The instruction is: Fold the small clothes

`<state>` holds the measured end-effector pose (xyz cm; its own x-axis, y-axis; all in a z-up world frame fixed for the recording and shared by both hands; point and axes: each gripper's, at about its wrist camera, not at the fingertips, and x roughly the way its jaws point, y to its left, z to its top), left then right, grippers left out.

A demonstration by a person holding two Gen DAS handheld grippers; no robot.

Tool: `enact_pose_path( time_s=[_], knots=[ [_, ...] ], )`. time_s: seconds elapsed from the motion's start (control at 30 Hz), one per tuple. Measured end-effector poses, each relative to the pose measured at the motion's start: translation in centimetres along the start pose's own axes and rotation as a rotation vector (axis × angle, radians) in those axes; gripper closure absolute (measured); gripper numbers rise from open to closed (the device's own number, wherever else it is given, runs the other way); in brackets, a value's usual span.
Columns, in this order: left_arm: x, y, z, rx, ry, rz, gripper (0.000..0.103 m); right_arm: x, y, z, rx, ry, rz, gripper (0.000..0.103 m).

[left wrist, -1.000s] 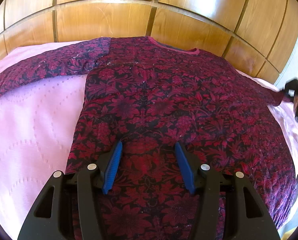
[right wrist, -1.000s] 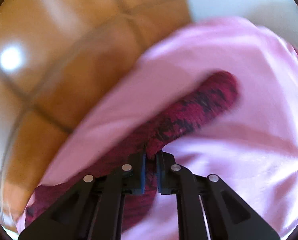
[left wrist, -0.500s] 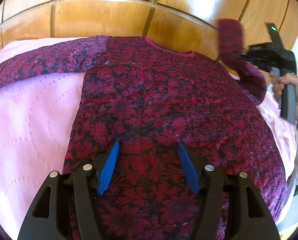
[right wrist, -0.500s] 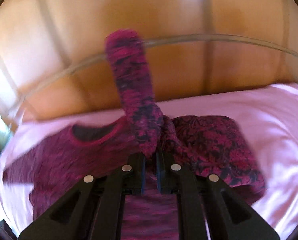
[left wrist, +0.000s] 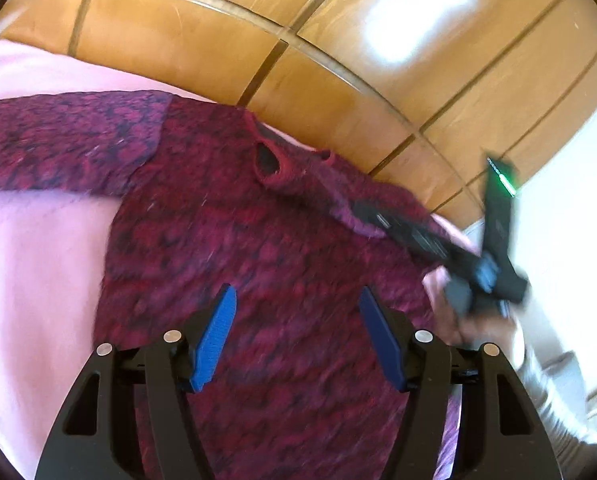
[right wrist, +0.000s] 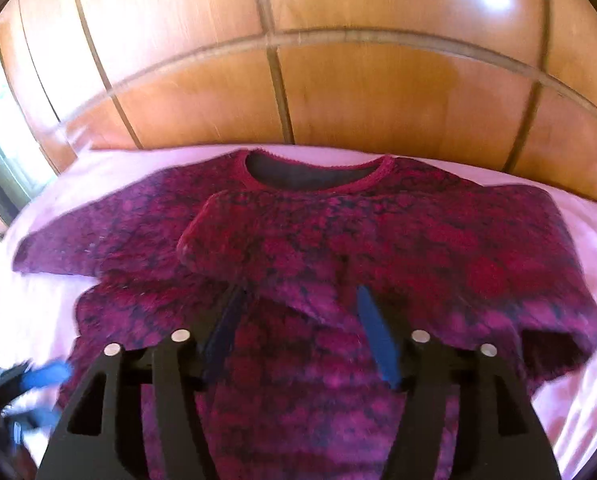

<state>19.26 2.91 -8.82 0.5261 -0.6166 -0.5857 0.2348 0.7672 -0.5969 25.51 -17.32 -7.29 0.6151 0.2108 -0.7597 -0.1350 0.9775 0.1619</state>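
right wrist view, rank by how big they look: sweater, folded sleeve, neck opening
1. sweater
2. folded sleeve, lying across the chest
3. neck opening

The order looks clear despite blur.

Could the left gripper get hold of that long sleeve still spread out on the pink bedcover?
Probably yes. The left gripper is open above the dark red patterned top, and the outstretched sleeve lies flat on the pink bedcover with nothing covering it.

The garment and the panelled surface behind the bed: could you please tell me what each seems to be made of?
The garment looks like soft woven or knitted fabric, matte, printed maroon and black; it drapes and folds. The panelled surface looks like varnished wood: visible grain, glossy glare.
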Motion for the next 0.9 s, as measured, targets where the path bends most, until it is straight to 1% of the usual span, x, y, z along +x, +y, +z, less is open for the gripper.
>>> enact_pose_path(
  time_s=[0.03, 0.1, 0.17, 0.2, 0.27, 0.37, 0.4, 0.43, 0.47, 0.5, 0.57, 0.6, 0.63, 0.7, 0.77, 0.8, 0.9],
  knots=[
    [0.5, -0.1, 0.5, -0.016, 0.007, -0.007, 0.040, -1.1, -0.4, -0.3, 0.017, -0.014, 0.010, 0.037],
    [2.0, -0.1, 2.0, -0.048, 0.020, -0.012, 0.040, -4.1, -2.9, -1.3, 0.076, -0.060, 0.032, 0.034],
    [3.8, 0.0, 3.5, -0.077, 0.039, -0.013, 0.040, -5.2, -4.2, -2.1, 0.135, -0.086, 0.035, 0.033],
    [4.9, 0.1, 4.3, -0.099, 0.052, -0.006, 0.040, -6.4, -5.8, -2.8, 0.179, -0.098, 0.034, 0.033],
    [6.6, 0.3, 5.5, -0.131, 0.066, 0.003, 0.040, -8.4, -8.8, -4.0, 0.254, -0.119, 0.013, 0.033],
    [8.8, 0.8, 7.0, -0.176, 0.095, 0.030, 0.040, -9.6, -12.7, -5.7, 0.363, -0.132, -0.030, 0.033],
    [9.8, 0.9, 7.4, -0.189, 0.110, 0.025, 0.042, -9.8, -13.9, -6.2, 0.407, -0.131, -0.029, 0.034],
    [10.7, 0.9, 7.7, -0.200, 0.127, 0.045, 0.052, -9.9, -14.8, -6.5, 0.441, -0.132, -0.023, 0.035],
    [11.0, 1.1, 8.0, -0.203, 0.136, 0.058, 0.055, -10.0, -15.9, -6.8, 0.481, -0.138, -0.022, 0.039],
    [11.6, 1.0, 8.3, -0.201, 0.144, 0.064, 0.062, -10.0, -16.5, -6.9, 0.502, -0.140, -0.024, 0.044],
    [12.5, 0.7, 8.7, -0.192, 0.154, 0.075, 0.078, -9.9, -17.8, -6.8, 0.558, -0.150, -0.011, 0.052],
    [12.6, 0.7, 8.8, -0.189, 0.151, 0.084, 0.090, -9.6, -18.5, -6.7, 0.599, -0.157, 0.006, 0.055],
    [12.4, 0.6, 9.1, -0.185, 0.137, 0.094, 0.092, -9.7, -19.2, -6.5, 0.622, -0.163, 0.018, 0.057],
    [10.4, 0.4, 9.1, -0.161, 0.071, 0.115, 0.094, -9.8, -19.8, -6.1, 0.653, -0.178, 0.037, 0.062],
    [8.4, 0.5, 9.2, -0.147, 0.017, 0.123, 0.094, -9.2, -19.7, -5.4, 0.666, -0.189, 0.061, 0.064],
    [7.0, 0.8, 9.2, -0.142, -0.016, 0.132, 0.094, -9.0, -19.6, -5.1, 0.662, -0.190, 0.070, 0.064],
    [5.2, 1.4, 8.8, -0.114, -0.056, 0.170, 0.094, -7.1, -18.0, -3.6, 0.599, -0.167, 0.070, 0.064]
  ],
)
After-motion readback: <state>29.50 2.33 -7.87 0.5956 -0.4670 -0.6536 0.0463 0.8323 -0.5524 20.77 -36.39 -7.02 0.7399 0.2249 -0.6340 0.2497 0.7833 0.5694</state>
